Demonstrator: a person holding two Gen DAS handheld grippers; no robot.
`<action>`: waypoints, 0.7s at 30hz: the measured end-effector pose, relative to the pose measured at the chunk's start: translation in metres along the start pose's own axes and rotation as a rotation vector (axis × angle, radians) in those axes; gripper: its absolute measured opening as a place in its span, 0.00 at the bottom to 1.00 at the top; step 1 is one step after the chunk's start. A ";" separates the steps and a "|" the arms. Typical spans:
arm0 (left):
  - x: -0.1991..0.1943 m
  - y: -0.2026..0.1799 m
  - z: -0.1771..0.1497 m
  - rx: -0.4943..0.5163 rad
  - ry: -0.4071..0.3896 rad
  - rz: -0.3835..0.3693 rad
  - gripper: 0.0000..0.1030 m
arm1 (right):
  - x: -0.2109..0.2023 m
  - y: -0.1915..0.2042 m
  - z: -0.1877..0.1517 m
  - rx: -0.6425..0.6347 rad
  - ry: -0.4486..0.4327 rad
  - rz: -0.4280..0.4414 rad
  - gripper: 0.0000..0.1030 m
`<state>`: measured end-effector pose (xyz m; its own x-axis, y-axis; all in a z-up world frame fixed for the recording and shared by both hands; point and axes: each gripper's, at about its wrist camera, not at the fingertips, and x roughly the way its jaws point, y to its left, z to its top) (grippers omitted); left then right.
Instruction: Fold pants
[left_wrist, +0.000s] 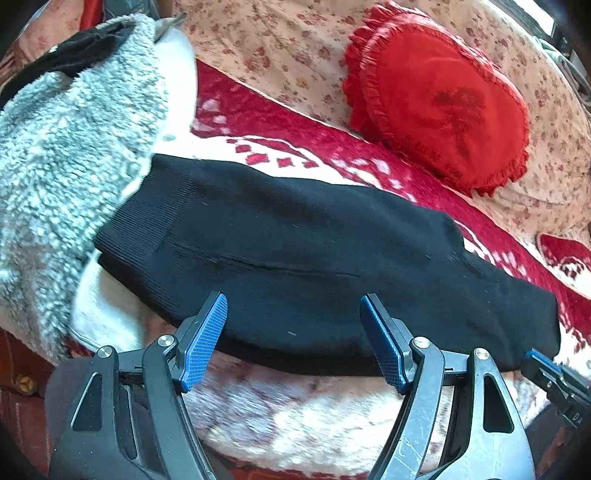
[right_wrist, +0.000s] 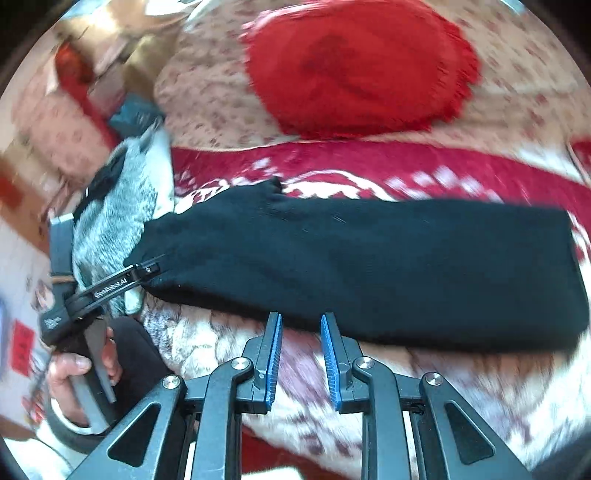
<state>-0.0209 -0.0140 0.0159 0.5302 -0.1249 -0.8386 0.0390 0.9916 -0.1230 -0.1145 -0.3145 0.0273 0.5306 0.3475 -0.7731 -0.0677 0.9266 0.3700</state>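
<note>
The black knit pants (left_wrist: 295, 254) lie flat as a long folded strip on a red and white blanket (left_wrist: 332, 147). They also show in the right wrist view (right_wrist: 369, 266). My left gripper (left_wrist: 293, 328) is open wide, its blue pads at the near edge of the pants, holding nothing. It appears in the right wrist view (right_wrist: 147, 273) at the pants' left end. My right gripper (right_wrist: 301, 332) is partly open and empty, just short of the pants' near edge. Its tip shows in the left wrist view (left_wrist: 543, 363) by the pants' right end.
A red heart-shaped frilled cushion (left_wrist: 439, 99) rests on a floral sheet (left_wrist: 288, 48) behind the pants. A grey fleece garment (left_wrist: 62, 147) lies at the left, touching the pants' left end. A person's hand (right_wrist: 74, 369) holds the left gripper's handle.
</note>
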 end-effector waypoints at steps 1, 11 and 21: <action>0.001 0.003 0.001 0.000 -0.004 0.013 0.73 | 0.007 0.008 0.004 -0.018 -0.002 0.004 0.20; 0.024 0.046 0.012 -0.060 0.016 0.055 0.73 | 0.096 0.066 0.032 -0.157 0.077 0.013 0.20; 0.019 0.031 0.013 -0.034 -0.003 0.075 0.73 | 0.084 0.064 0.035 -0.152 0.058 0.021 0.20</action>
<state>0.0016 0.0143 0.0029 0.5329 -0.0499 -0.8447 -0.0299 0.9965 -0.0777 -0.0447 -0.2313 0.0034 0.4783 0.3709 -0.7960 -0.2078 0.9285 0.3078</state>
